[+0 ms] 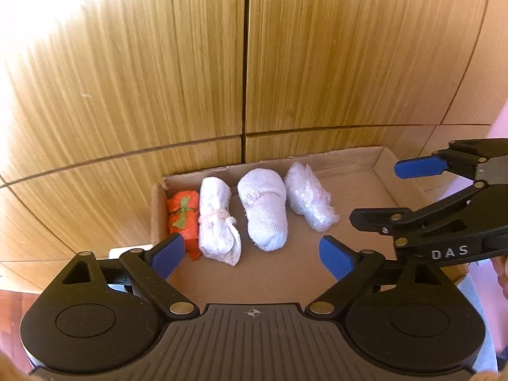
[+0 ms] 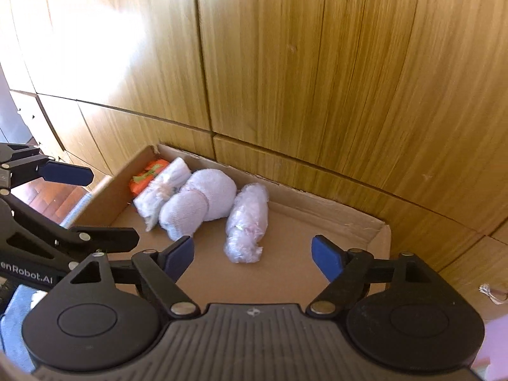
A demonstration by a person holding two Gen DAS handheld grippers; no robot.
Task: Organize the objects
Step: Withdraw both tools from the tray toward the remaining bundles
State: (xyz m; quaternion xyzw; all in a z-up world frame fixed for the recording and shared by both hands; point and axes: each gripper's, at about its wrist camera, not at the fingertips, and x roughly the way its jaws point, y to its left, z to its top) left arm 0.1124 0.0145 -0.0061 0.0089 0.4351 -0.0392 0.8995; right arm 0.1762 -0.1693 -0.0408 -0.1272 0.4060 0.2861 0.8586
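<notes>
left wrist view: the left gripper (image 1: pixel 252 255) hangs spread wide and empty over the near part of a shallow cardboard box (image 1: pixel 385 171) set against wooden cabinet doors (image 1: pixel 158 79). four rolled bundles lie in a row from the box's far left corner: an orange roll (image 1: pixel 183 219) against the left wall, a tied white roll (image 1: pixel 217 219), a knitted white roll (image 1: pixel 265 211), and what looks like a plastic-wrapped roll (image 1: pixel 309 200).

right wrist view: the right gripper (image 2: pixel 253 254) is likewise released, holding nothing, above the box's bare right half.
</notes>
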